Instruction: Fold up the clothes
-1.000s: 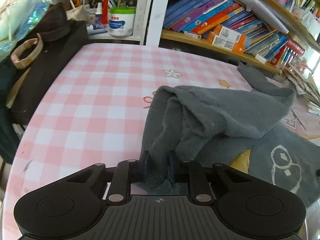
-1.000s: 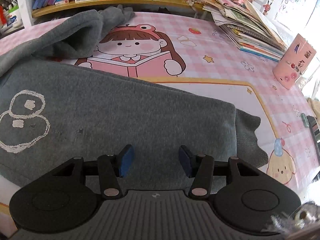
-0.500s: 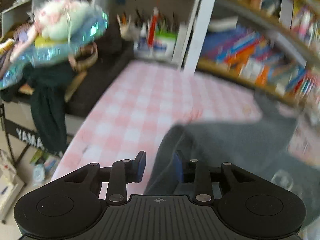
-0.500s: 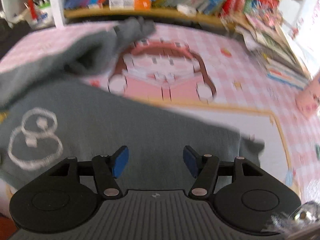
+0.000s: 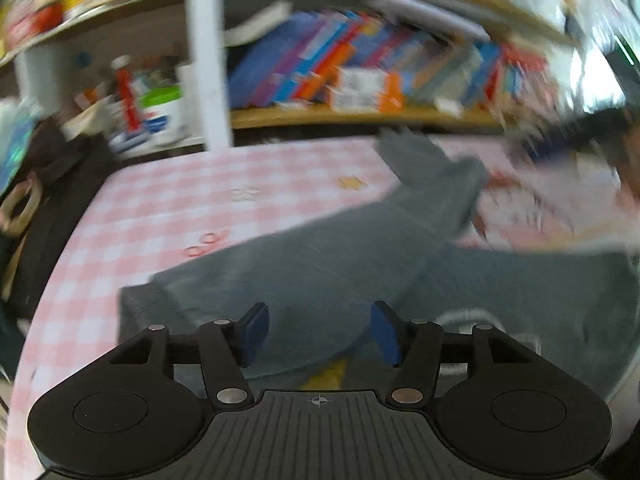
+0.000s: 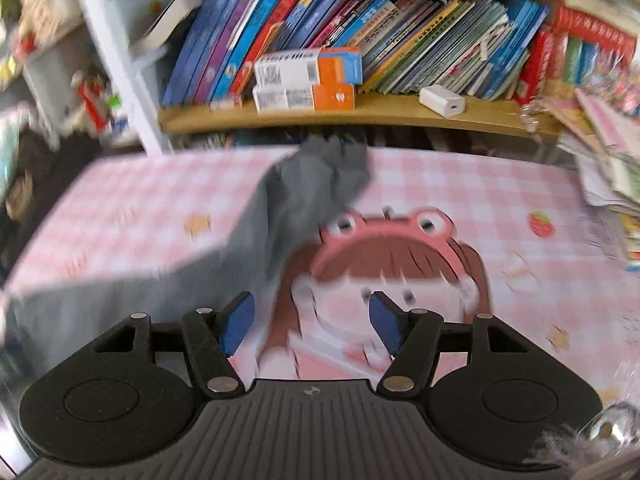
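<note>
- Two blue-padded fingers of the left gripper (image 5: 318, 332) stand spread wide in the left wrist view, nothing between them, poised over the grey garment (image 5: 320, 264).
- The garment lies on the pink checked cloth (image 5: 168, 208), one long grey part running from beside the gripper up and to the right toward the table's far edge, where its end (image 5: 416, 152) looks bunched.
- A white printed outline (image 5: 464, 316) on the garment shows just beside the right finger, and a yellow patch (image 5: 328, 372) peeks out below the grey fabric.
- Behind the table, a shelf (image 5: 360, 114) carries a row of books (image 5: 320, 68); a white upright (image 5: 206, 52) divides it from a tub (image 5: 164, 112) with a green band. The view is blurred.
- In the right wrist view, the right gripper (image 6: 312, 322) is likewise spread apart and holds nothing.
- It hangs over a cartoon girl (image 6: 392, 276) printed on the cloth, wearing a pink frog hat.
- The garment (image 6: 272, 224) stretches from the lower left, past the left finger, up to a crumpled end at the far edge, lying across the top left of the print.
- Books (image 6: 320, 20), orange-and-white boxes (image 6: 308, 68) and a white charger (image 6: 442, 100) sit on the shelf; a stack of papers (image 6: 608, 168) is at the right.
</note>
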A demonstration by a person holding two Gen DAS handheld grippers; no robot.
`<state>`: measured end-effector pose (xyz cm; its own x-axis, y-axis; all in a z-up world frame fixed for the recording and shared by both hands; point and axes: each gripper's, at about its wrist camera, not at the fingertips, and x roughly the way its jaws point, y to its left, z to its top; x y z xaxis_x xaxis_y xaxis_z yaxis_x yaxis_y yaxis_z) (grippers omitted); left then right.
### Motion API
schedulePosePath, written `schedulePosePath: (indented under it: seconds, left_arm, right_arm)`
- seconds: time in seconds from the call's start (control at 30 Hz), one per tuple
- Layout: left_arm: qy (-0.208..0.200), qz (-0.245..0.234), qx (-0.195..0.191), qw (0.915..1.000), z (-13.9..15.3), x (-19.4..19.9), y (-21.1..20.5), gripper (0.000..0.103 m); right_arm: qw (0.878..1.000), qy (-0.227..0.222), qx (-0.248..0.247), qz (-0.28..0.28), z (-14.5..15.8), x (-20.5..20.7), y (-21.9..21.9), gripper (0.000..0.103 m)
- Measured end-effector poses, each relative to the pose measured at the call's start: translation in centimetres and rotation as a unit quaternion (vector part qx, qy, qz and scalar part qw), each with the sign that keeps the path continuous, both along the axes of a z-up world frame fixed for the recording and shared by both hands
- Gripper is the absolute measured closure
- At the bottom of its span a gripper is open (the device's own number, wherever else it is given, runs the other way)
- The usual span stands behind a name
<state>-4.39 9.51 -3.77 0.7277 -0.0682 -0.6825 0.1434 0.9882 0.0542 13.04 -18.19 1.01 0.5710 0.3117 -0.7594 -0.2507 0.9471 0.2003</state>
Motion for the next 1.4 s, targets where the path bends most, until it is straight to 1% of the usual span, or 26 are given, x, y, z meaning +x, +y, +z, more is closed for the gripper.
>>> schedulePosePath:
  seconds: [0.03,0.1,0.17,0.23,0.37,0.5,0.63,0.7,0.73,0.77,0.8,0.83,0.87,0.93,1.0,1.03,1.07,1.13,1.17,1.23,1.27,1.4]
  left_arm:
    - [0.004,-0.006,0.021,0.9997,-0.3,0.3,-0.8,0.045]
    - [0.011,-0.009,0.051,0.9986,-0.9,0.7,-1.8,0.045]
    - [0.022,-0.001,0.065,0.9977,-1.5,1.3,-2.3,0.045]
    - [0.031,0.009,0.068,0.9971,-1.9,1.8,-2.4,0.046]
    - [0.038,0.019,0.071,0.9966,-2.1,2.3,-2.3,0.046]
    - [0.046,0.02,0.071,0.9962,-2.2,2.7,-2.3,0.045]
    - [0.052,0.02,0.071,0.9959,-2.4,3.0,-2.2,0.045]
    - [0.053,0.02,0.071,0.9959,-2.5,3.1,-2.2,0.044]
    - [0.053,0.019,0.07,0.9959,-2.5,3.1,-2.2,0.044]
    - [0.053,0.019,0.07,0.9959,-2.5,3.1,-2.1,0.044]
    - [0.054,0.018,0.069,0.996,-2.5,3.2,-2.1,0.044]
    - [0.053,0.019,0.068,0.9961,-2.5,3.2,-2.0,0.044]
    - [0.051,0.021,0.067,0.9962,-2.4,3.1,-2.0,0.046]
    - [0.044,0.028,0.066,0.9964,-2.1,3.1,-1.9,0.054]
    - [0.036,0.032,0.065,0.9967,-1.7,3.0,-1.6,0.065]
    - [0.032,0.034,0.064,0.9968,-1.5,3.0,-1.5,0.068]
    - [0.029,0.035,0.064,0.9969,-1.4,3.0,-1.4,0.074]
    - [0.021,0.036,0.066,0.997,-1.0,2.9,-1.2,0.08]
    - [0.016,0.037,0.067,0.997,-0.8,2.9,-1.1,0.085]
    - [0.006,0.037,0.069,0.9969,-0.3,2.8,-0.9,0.087]
    - [0.0,0.038,0.069,0.9969,0.0,2.7,-0.8,0.088]
    - [-0.027,0.041,0.072,0.9962,1.5,2.4,-0.3,0.088]
  right_arm:
    - [1.0,0.002,0.011,0.002,0.1,1.3,0.1,0.042]
    - [1.0,0.007,0.025,0.012,0.1,3.9,0.7,0.043]
    - [0.999,0.017,0.034,0.023,-0.1,6.4,1.6,0.044]
    - [0.998,0.027,0.04,0.03,-0.4,8.4,2.7,0.046]
    - [0.997,0.049,0.039,0.042,-1.7,11.9,5.1,0.051]
    - [0.995,0.08,0.034,0.041,-3.7,15.2,7.6,0.052]
    - [0.994,0.093,0.002,0.054,-5.8,16.8,9.9,0.053]
    - [0.994,0.097,-0.01,0.057,-6.8,17.1,10.7,0.057]
    - [0.994,0.097,-0.014,0.056,-7.2,17.0,10.7,0.062]
    - [0.994,0.094,-0.015,0.055,-7.4,16.9,10.6,0.074]
    - [0.995,0.088,-0.017,0.053,-7.4,16.8,10.3,0.083]
    - [0.995,0.087,-0.011,0.047,-7.3,16.7,9.8,0.096]
    - [0.995,0.089,-0.002,0.038,-7.2,16.6,9.1,0.096]
    - [0.997,0.077,0.022,0.01,-6.2,15.9,7.0,0.097]
    - [0.997,0.057,0.045,-0.016,-4.8,14.9,4.5,0.097]
    - [0.997,0.046,0.06,-0.029,-4.0,14.0,3.1,0.097]
    - [0.996,0.036,0.072,-0.045,-3.1,13.0,1.6,0.097]
    - [0.993,0.014,0.094,-0.077,-1.6,10.9,-1.4,0.097]
    - [0.989,0.005,0.106,-0.098,-0.9,9.5,-3.1,0.097]
    - [0.982,0.0,0.126,-0.14,-0.2,6.5,-6.4,0.097]
    - [0.979,0.005,0.132,-0.155,-0.2,5.2,-7.7,0.097]
    - [0.967,0.039,0.147,-0.202,-1.3,-0.2,-12.0,0.097]
